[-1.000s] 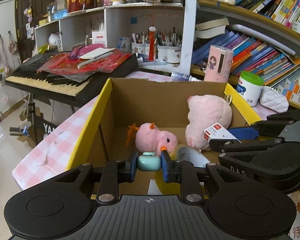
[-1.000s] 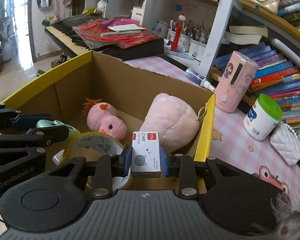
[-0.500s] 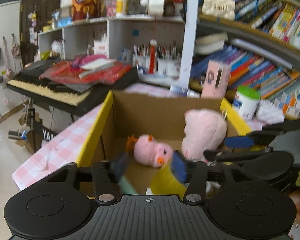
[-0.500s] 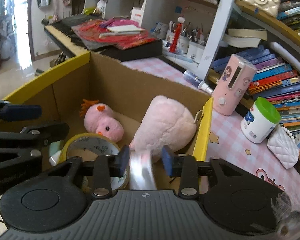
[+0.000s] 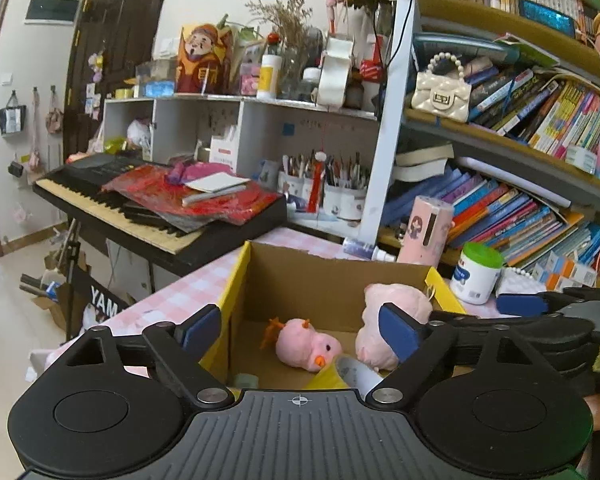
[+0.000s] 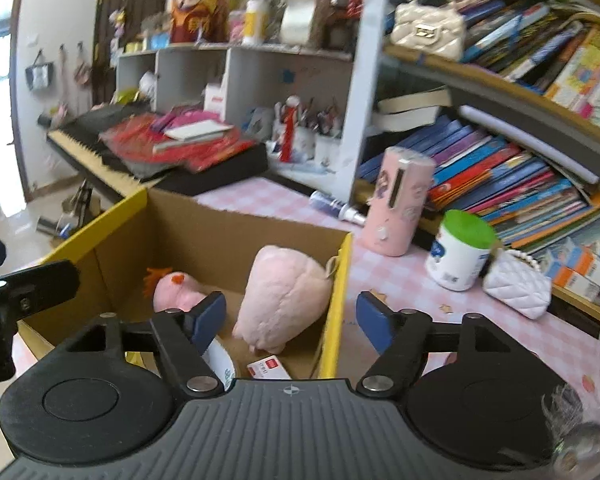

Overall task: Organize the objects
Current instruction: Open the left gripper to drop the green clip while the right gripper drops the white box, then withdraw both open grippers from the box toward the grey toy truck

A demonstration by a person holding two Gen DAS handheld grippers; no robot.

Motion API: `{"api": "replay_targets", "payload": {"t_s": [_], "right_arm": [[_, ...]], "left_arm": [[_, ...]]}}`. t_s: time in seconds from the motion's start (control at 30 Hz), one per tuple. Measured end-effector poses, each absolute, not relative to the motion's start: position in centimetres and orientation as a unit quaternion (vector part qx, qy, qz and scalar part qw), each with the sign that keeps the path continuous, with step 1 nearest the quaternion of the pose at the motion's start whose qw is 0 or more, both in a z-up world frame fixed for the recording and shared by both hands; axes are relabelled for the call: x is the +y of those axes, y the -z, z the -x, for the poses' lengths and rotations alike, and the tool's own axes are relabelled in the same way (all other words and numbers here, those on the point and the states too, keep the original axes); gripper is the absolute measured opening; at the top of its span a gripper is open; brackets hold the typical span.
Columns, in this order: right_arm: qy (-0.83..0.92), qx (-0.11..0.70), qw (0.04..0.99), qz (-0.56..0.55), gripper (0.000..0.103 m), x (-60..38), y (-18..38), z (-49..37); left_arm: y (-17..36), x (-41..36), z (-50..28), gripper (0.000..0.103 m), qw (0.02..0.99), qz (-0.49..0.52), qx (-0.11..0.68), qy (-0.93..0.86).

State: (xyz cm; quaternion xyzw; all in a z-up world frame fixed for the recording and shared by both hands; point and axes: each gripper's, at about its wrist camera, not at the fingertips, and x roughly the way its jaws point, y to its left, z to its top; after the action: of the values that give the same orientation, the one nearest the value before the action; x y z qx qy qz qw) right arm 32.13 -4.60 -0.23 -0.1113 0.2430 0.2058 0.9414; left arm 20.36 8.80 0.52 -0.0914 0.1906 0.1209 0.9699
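Observation:
A cardboard box with yellow flaps (image 5: 332, 276) (image 6: 236, 236) stands on the pink checked table. Inside lie a small pink plush (image 5: 306, 344) (image 6: 176, 290), a bigger pink plush (image 5: 396, 304) (image 6: 284, 292), a roll of tape (image 5: 352, 372) (image 6: 220, 360), a small mint-green object (image 5: 246, 380) and a white and red staple box (image 6: 268, 368). My left gripper (image 5: 300, 332) hangs above the box's near edge, its jaws opening with nothing between them. My right gripper (image 6: 290, 316) is over the box's right wall, jaws also opening, nothing held.
To the right of the box stand a pink cylinder (image 6: 396, 204), a white jar with a green lid (image 6: 460, 250), a quilted white purse (image 6: 518, 284) and a small spray bottle (image 6: 336, 206). Bookshelves (image 5: 520, 200) rise behind; a keyboard with red papers (image 5: 168, 204) lies at left.
Both grippers have let go: the mint-green object and the staple box dropped into the box. Both sets of jaws spread and both grippers rose and tilted up.

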Motion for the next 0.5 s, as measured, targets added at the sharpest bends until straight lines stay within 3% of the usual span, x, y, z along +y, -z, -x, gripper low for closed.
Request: {"api": "replay_targets", "payload": {"t_s": [0.4,0.5], "right_arm": [[-0.184,0.266,0.940,0.103,0.071,-5.6,0.8,-27.2],[-0.176,0.275,0.940,0.101,0.076,-5.9,1.1,-25.7]], "left_arm": [[0.2,9.1,-16.8,0.088,0.963,0.096,0.215,-0.131],[0.6,9.3,-15.6,0.091,0.958,0.103,0.228,-0.138]]}}
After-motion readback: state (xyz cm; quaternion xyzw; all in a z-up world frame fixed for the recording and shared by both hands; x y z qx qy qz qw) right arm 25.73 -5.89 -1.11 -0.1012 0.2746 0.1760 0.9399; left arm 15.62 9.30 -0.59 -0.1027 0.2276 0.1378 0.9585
